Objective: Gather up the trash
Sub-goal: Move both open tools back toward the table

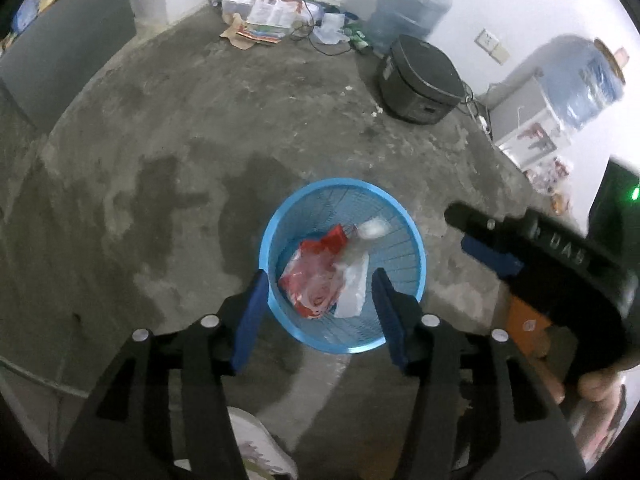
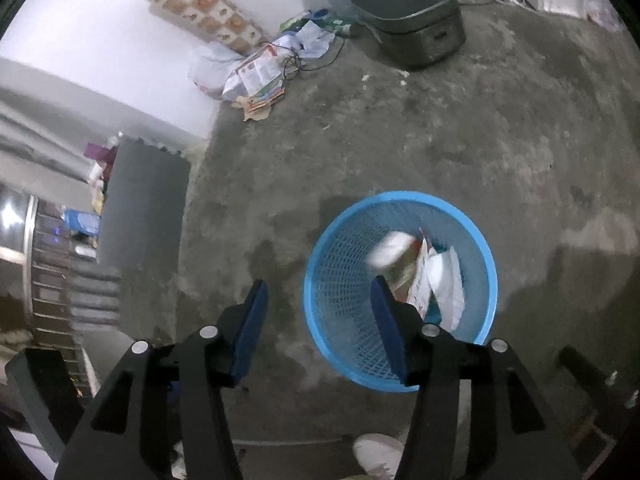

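I have both claws hanging over the blue basket (image 1: 342, 266) on the concrete floor (image 1: 200, 140), each pointing steeply down so that anything let go falls inside the rim and not beside it. My left claw (image 1: 320, 308) is spread, its blue pads standing apart at either side of the basket's near wall with nothing between them. My right claw (image 2: 318, 320) is also spread and empty; in its own view its pad on the basket side overlaps the rim, while the other pad is over bare floor at about nine o'clock from the basket. In the left view it comes in from three o'clock, beside the basket.

The trash is already in the basket: a red-and-white wrapper (image 1: 316, 276) lying against the near wall, a white packet (image 1: 354, 284) just beside it, and a small white crumpled piece (image 1: 374, 227) at about one o'clock, blurred, so I judge it may be dropping in.

More litter, papers and bags (image 1: 264, 16), lies by the far wall at twelve o'clock, well apart from the basket, near a dark cooker (image 1: 420, 80). I judge that is where I go next.
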Action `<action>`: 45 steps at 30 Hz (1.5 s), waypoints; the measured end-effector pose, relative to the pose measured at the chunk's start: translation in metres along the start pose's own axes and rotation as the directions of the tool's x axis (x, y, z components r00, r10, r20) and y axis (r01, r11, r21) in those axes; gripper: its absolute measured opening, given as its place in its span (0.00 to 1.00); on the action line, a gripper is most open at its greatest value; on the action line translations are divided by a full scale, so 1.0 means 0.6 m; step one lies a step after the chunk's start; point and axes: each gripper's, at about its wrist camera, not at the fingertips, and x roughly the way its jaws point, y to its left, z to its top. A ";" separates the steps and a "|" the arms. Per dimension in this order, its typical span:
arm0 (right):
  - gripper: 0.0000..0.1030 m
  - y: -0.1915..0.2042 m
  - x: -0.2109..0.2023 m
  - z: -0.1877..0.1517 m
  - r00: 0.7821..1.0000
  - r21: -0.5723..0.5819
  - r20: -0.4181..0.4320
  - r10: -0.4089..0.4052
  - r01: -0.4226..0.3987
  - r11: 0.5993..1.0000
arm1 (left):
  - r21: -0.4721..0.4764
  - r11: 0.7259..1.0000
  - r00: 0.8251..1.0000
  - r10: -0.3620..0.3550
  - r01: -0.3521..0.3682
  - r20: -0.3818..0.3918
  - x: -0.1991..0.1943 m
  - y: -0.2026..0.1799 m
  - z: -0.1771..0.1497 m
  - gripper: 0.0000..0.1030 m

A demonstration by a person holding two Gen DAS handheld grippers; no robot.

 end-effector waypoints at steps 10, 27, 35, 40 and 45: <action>0.51 0.023 -0.086 -0.091 0.997 -0.129 0.066 -0.031 0.039 0.991 | 0.006 0.999 0.991 -0.051 0.051 0.124 -0.141 0.035 -0.024 0.56; 0.86 0.261 -0.283 -0.320 0.964 -0.567 0.265 0.012 0.146 0.811 | 0.008 0.998 0.885 0.051 -0.061 0.462 -0.518 0.097 -0.217 0.75; 0.94 0.350 -0.321 -0.436 0.948 -0.724 0.315 0.040 0.213 0.656 | -0.046 0.994 0.828 0.107 -0.098 0.550 -0.624 0.149 -0.325 0.78; 0.94 0.419 -0.312 -0.514 0.939 -0.810 0.341 0.040 0.272 0.520 | -0.099 0.986 0.781 0.169 -0.137 0.601 -0.679 0.184 -0.389 0.78; 0.94 0.484 -0.316 -0.577 0.906 -0.841 0.409 0.111 0.327 0.430 | -0.216 0.964 0.730 0.258 -0.153 0.633 -0.734 0.250 -0.464 0.78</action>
